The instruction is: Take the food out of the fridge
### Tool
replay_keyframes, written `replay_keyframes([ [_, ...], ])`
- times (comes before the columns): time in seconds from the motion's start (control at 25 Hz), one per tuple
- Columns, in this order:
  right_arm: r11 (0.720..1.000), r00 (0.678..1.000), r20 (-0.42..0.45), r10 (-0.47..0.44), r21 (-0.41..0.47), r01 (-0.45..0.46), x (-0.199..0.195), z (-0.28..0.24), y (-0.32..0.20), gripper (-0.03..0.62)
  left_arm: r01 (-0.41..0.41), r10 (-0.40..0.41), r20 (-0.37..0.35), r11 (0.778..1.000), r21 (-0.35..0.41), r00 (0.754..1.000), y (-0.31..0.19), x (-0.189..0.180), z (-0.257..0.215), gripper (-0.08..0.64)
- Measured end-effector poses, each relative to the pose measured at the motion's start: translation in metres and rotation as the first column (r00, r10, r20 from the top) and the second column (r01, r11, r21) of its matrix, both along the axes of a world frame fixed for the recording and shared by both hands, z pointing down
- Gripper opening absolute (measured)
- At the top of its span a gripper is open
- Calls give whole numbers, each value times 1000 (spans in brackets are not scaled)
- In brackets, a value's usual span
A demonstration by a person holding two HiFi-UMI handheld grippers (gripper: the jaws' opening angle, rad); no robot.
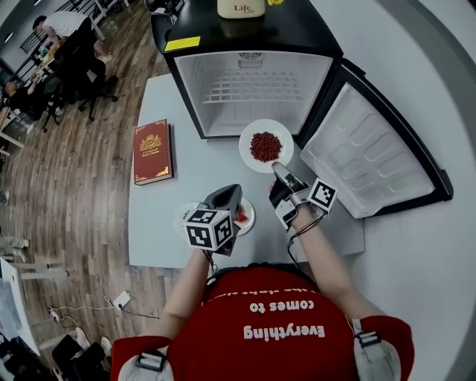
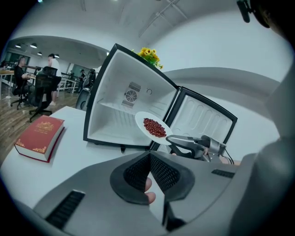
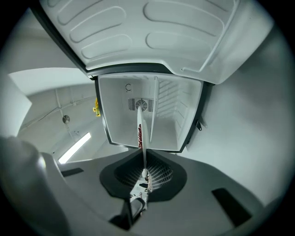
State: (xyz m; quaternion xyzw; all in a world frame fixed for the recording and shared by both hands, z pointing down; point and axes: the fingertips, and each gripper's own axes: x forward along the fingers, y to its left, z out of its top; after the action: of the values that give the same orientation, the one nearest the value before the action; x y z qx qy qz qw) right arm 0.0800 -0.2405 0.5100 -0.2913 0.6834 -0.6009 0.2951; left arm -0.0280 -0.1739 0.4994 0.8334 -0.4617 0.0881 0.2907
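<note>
A white plate of red beans [image 1: 265, 146] hangs in front of the open, empty fridge [image 1: 253, 89], above the white table [image 1: 201, 160]. My right gripper [image 1: 277, 168] is shut on its near rim. In the right gripper view the plate [image 3: 139, 133] stands edge-on between the pads of that gripper [image 3: 144, 161]. The left gripper view shows the same plate [image 2: 153, 126] and the right gripper [image 2: 177, 139] before the fridge [image 2: 115, 92]. My left gripper [image 1: 232, 190] hovers over a small plate of red food [image 1: 244, 216] on the table. Its jaws [image 2: 150, 156] are shut, tips together, holding nothing I can see.
The fridge door [image 1: 372, 149] swings wide to the right. A red book [image 1: 152, 151] lies on the table's left part. A white container [image 1: 240, 7] stands on the fridge top. People sit at desks at the far left [image 1: 52, 45]. The table's front edge is near my body.
</note>
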Motion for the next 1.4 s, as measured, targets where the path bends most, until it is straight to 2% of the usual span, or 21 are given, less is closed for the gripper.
replay_keyframes([
  [0.48, 993, 998, -36, -50, 101, 54, -5, -34, 93, 25, -4, 4, 0, 1000, 18, 1000, 48, -2, -10, 2],
  [0.72, 970, 980, -175, -99, 205, 135, -11, -49, 122, 25, 12, -12, 1, 1000, 11, 1000, 66, -8, -8, 2],
  [0.84, 959, 971, -211, -110, 234, 160, -12, -56, 128, 25, 20, -20, 2, 1000, 12, 1000, 73, -12, -8, 2],
  [1.4, 952, 968, -214, -133, 245, 185, -26, -63, 158, 25, 54, -54, -10, 998, 29, 998, 99, -29, -17, 2],
])
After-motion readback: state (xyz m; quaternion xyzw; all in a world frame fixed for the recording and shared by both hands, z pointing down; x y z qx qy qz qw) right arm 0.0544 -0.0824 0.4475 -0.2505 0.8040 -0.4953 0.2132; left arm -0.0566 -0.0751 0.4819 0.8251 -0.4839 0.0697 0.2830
